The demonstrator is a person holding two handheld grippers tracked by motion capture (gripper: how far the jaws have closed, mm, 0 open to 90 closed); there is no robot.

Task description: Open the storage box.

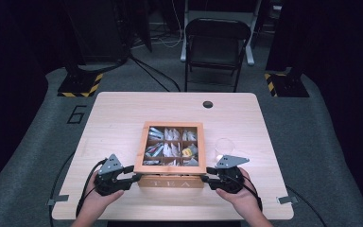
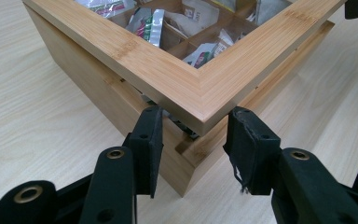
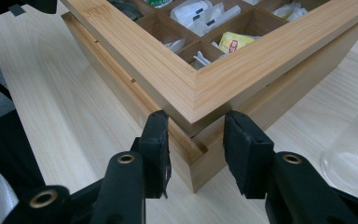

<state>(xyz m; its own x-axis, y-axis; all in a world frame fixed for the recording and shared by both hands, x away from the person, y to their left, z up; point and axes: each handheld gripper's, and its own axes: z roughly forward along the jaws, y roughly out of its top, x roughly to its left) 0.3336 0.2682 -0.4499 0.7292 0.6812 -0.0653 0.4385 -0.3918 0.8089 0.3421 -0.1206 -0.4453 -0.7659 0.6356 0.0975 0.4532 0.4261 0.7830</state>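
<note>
A wooden tea box stands at the table's near middle, its front (image 1: pixel 172 182) marked TEA. Its windowed lid (image 1: pixel 142 146) shows several tea bags (image 1: pixel 170 147) in compartments. My left gripper (image 1: pixel 133 176) is at the front left corner. In the left gripper view the gripper (image 2: pixel 196 123) is shut on the lid's corner (image 2: pixel 191 88), which sits raised off the base (image 2: pixel 88 84) with a gap. My right gripper (image 1: pixel 208 178) is at the front right corner. In the right gripper view the gripper (image 3: pixel 196 126) pinches the lid (image 3: pixel 200 88) just above the base (image 3: pixel 279 93).
A clear glass (image 1: pixel 223 147) stands just right of the box, close to my right gripper, and its foot (image 3: pixel 354 158) is also in the right gripper view. The table (image 1: pixel 118 118) has a cable hole (image 1: pixel 208 104) at the back. A folding chair (image 1: pixel 216 45) stands beyond it.
</note>
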